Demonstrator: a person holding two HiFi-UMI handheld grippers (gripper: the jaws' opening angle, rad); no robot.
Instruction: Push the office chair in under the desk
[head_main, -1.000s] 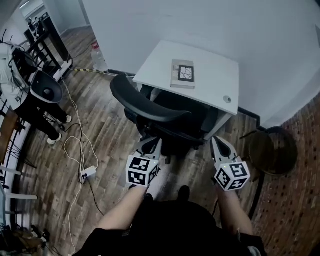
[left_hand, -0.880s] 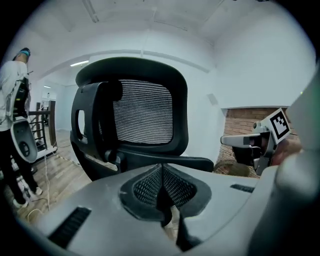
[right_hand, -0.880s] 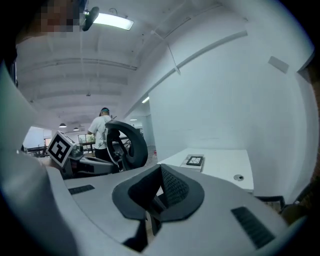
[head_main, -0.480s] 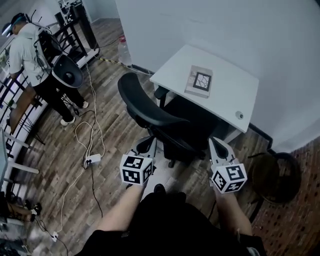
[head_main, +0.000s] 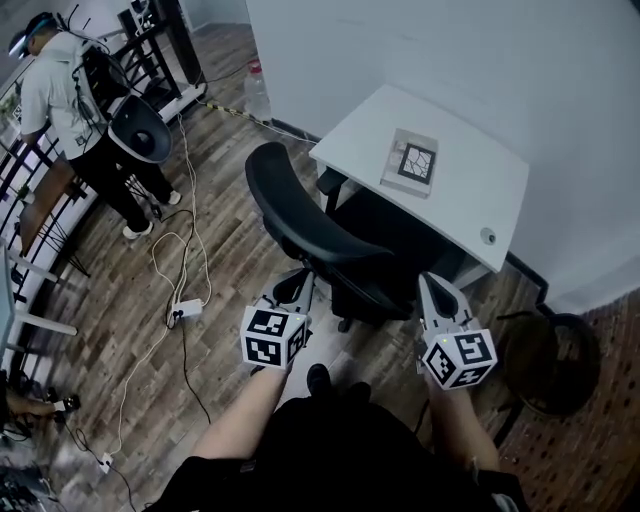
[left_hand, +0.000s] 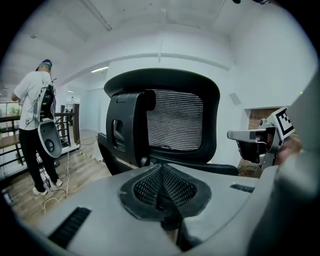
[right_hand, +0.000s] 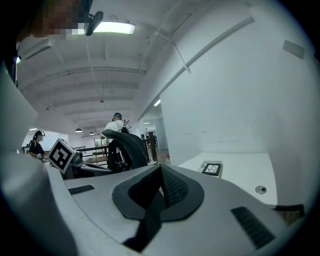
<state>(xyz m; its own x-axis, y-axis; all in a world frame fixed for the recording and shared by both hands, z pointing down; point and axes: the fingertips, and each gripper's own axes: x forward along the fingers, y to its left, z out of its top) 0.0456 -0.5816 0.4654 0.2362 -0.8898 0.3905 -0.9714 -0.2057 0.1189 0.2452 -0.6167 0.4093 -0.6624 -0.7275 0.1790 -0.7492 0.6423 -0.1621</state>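
floor (head_main: 215, 205): office chair (head_main: 300, 225) by desk (head_main: 470, 190); left gripper (head_main: 300, 284), right gripper (head_main: 432, 285) closed.

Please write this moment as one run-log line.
left gripper: shut, empty | right gripper: shut, empty | office chair: before desk, untouched

The office chair (head_main: 352, 262) before me is black, upright on the wood floor. Its curved backrest (head_main: 290, 210) has a grey mesh panel in a solid black frame and faces me, turned a little to my left. The seat (head_main: 385, 262) points at the white table (head_main: 462, 205), and its front edge seems to reach just under the table's near side. The backrest stands well clear of the tabletop. The table sits against the pale wall.
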